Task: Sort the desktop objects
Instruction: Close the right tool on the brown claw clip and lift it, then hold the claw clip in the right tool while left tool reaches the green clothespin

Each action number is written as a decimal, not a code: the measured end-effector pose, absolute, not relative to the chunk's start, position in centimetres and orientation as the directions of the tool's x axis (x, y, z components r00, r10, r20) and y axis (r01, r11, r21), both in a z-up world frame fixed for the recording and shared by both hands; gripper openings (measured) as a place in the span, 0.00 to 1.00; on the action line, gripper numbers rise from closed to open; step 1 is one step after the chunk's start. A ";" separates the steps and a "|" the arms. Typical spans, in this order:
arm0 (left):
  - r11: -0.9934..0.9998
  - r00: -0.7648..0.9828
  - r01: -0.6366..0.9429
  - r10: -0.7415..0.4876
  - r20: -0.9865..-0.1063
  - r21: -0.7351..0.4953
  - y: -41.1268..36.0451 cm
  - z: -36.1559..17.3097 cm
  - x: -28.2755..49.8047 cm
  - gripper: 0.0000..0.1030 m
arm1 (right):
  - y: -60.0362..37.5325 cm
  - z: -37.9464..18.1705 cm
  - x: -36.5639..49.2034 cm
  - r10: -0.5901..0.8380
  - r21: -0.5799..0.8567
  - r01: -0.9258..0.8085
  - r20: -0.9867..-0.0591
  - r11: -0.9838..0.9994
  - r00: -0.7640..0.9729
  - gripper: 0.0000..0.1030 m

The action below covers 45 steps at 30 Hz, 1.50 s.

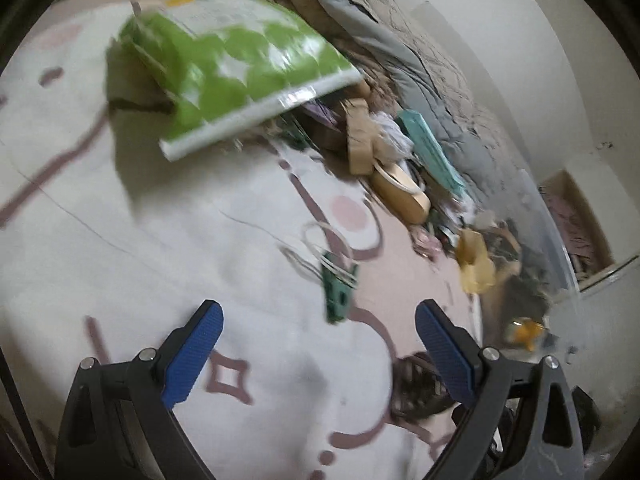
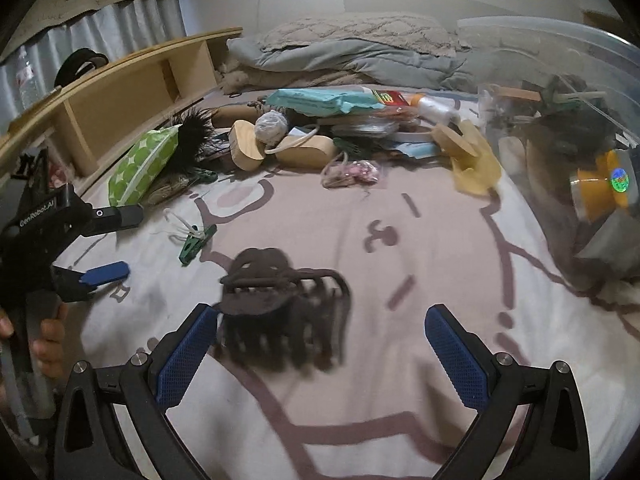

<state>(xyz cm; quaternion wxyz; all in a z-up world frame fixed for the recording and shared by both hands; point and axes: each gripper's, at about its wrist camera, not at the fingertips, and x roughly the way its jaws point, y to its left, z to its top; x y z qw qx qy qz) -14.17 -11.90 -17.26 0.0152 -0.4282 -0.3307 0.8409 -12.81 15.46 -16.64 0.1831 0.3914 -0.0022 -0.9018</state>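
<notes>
A dark brown hair claw clip [image 2: 284, 312] lies on the patterned bedsheet, just ahead of my right gripper [image 2: 320, 344], which is open and empty; its left pad [image 2: 186, 354] is beside the clip. The clip also shows in the left wrist view [image 1: 420, 388] under the right finger. My left gripper [image 1: 318, 338] is open and empty above the sheet; it also shows in the right wrist view [image 2: 106, 244] at the left. A green clothespin with white cord [image 1: 339, 288] [image 2: 196, 240] lies ahead of it. A green-and-white packet [image 1: 236, 68] [image 2: 144, 164] lies further off.
A heap of loose items lies at the back: wooden pieces [image 2: 280, 152], a teal packet [image 2: 316, 100], a yellow glove [image 2: 476, 160], a pink trinket bag [image 2: 352, 172]. A clear plastic bin [image 2: 576, 152] with items stands right. A wooden shelf headboard [image 2: 120, 96] runs along the left. Grey bedding [image 2: 340, 56] is behind.
</notes>
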 end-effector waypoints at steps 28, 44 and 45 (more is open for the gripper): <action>-0.970 -0.566 0.074 0.151 -0.811 -0.232 -5.4 -18.6 -16.9 0.37 | 17.6 -19.8 -16.9 -0.181 0.126 0.135 -0.803 -0.983 -0.568 1.00; -0.976 -0.581 0.052 0.143 -0.802 -0.211 -5.2 -19.2 -18.0 0.16 | 17.2 -20.4 -17.0 -0.154 0.082 0.150 -0.808 -0.985 -0.568 1.00; -0.973 -0.581 0.044 0.160 -0.798 -0.227 -5.2 -19.2 -17.9 0.16 | 17.2 -20.5 -17.0 -0.153 0.081 0.150 -0.809 -0.985 -0.568 1.00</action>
